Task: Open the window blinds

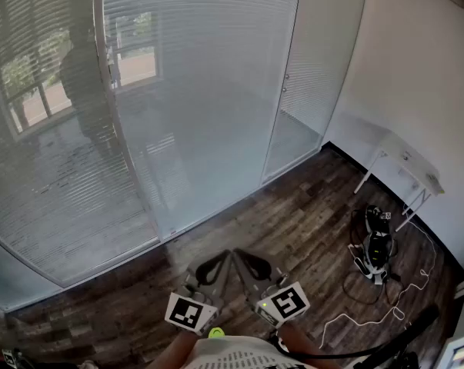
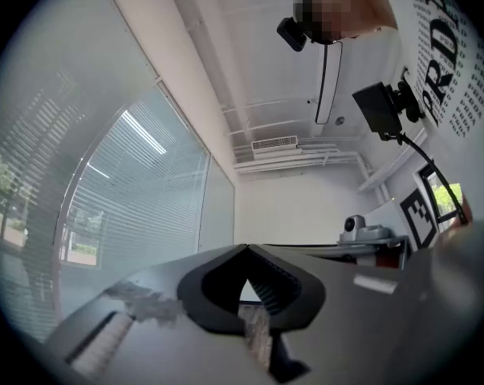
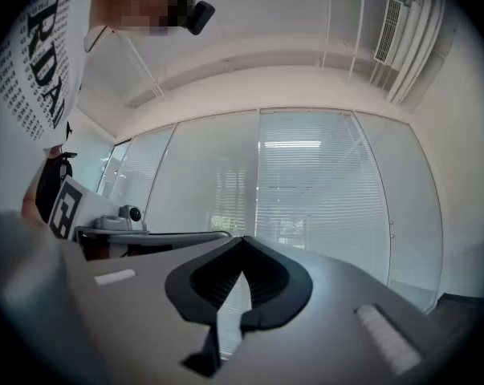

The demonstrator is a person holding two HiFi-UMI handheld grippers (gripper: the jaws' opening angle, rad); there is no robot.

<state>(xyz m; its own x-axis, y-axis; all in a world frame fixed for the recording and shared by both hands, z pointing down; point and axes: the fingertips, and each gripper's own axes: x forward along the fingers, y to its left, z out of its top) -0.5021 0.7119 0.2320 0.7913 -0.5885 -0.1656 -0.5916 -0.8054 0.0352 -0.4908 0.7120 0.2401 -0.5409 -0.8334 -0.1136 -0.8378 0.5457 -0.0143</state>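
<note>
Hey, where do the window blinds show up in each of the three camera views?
Head view: the window blinds fill the upper left and centre.
Left gripper view: they run down the left side.
Right gripper view: they sit in the centre, straight ahead.
Shared landmark: the daylit greenery seen through the slats.

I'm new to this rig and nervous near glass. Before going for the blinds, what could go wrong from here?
The left gripper and right gripper are both shut and empty; they must open before gripping anything. No cord or wand shows on the blinds, so you may fumble for one. Gear lies on the floor at right: a possible trip if you sidestep.
</note>
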